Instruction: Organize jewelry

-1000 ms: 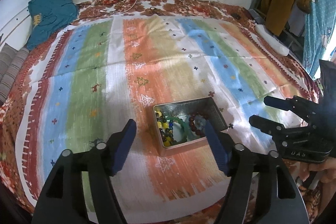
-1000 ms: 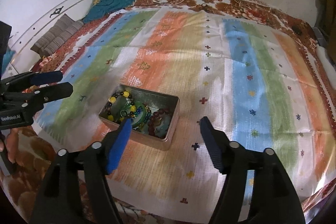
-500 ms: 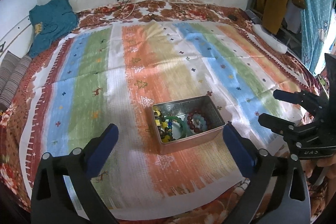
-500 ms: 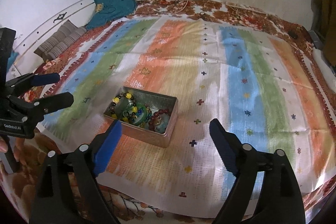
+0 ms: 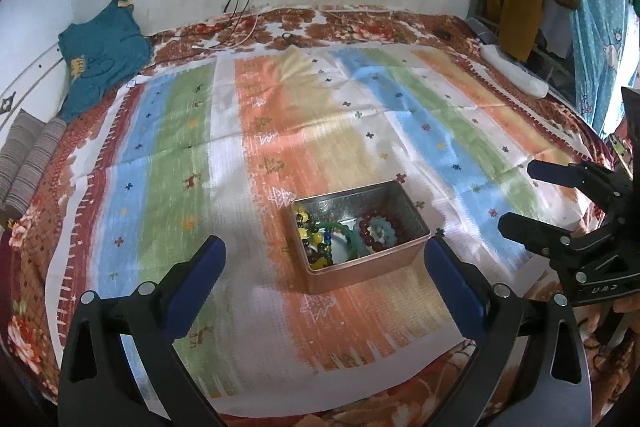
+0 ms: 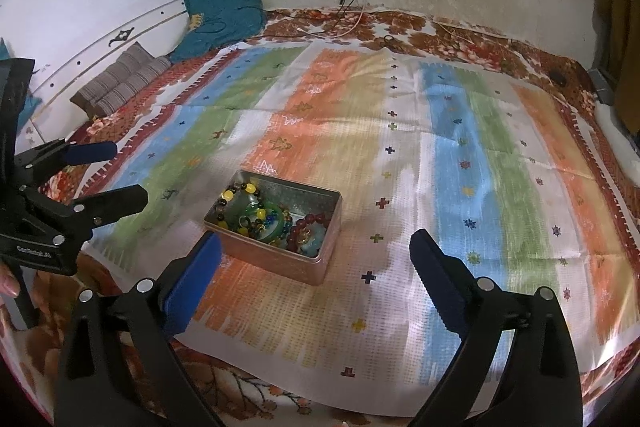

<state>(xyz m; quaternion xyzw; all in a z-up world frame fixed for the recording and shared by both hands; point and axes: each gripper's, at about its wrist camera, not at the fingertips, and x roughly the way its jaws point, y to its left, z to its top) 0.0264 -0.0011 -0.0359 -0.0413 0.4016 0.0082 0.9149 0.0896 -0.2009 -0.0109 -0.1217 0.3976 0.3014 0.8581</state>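
On the striped cloth [image 5: 248,131], in the left wrist view, the metal tin [image 5: 360,231] of beaded bracelets [image 5: 378,229] sits just beyond the left gripper [image 5: 324,267], whose jaws have just been opening and stand released, nothing between them. In the right wrist view, the tin [image 6: 276,227] lies near-left of centre; the right gripper [image 6: 316,267] has likewise just been opening, spread wide and empty.

White lettering on the left claw [image 6: 106,173] body read roughly "GenRobot.AI"; the right claw [image 5: 516,201] body's lettering was too blurred to read.
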